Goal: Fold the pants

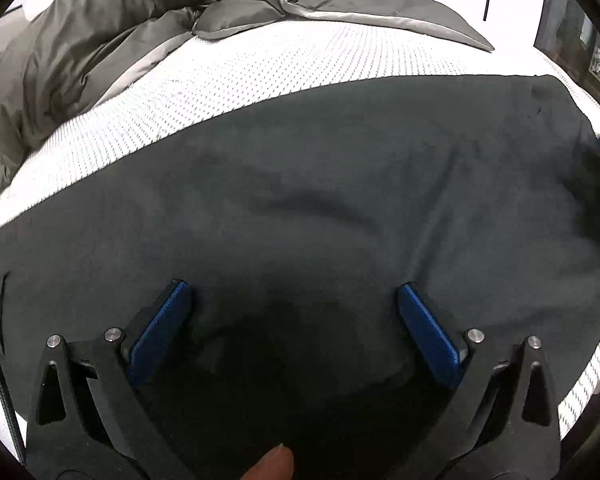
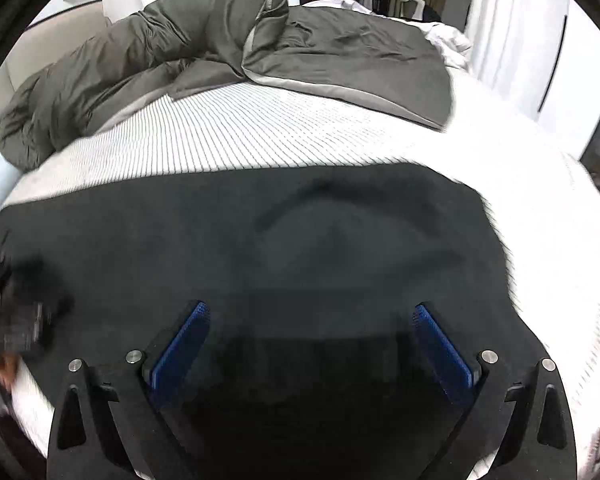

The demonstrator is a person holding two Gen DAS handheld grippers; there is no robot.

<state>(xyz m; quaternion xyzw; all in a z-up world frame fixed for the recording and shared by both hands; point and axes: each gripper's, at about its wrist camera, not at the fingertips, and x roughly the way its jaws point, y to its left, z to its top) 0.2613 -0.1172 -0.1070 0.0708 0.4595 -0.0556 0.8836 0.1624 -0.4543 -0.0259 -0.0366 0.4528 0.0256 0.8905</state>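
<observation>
Dark grey pants (image 1: 320, 200) lie flat across the white patterned mattress (image 1: 280, 64), with shallow wrinkles. My left gripper (image 1: 294, 292) hovers just above the cloth, jaws wide open, blue pads (image 1: 160, 332) empty. In the right wrist view the same pants (image 2: 300, 240) fill the middle, their right end near the mattress (image 2: 540, 220) edge. My right gripper (image 2: 310, 312) is also wide open and empty over the cloth. The left gripper shows blurred at the left edge of the right wrist view (image 2: 16, 308).
A rumpled grey duvet (image 1: 120, 32) is bunched at the far side of the bed, also seen in the right wrist view (image 2: 220, 48). White curtains (image 2: 512, 20) hang beyond. A bare strip of mattress lies between duvet and pants.
</observation>
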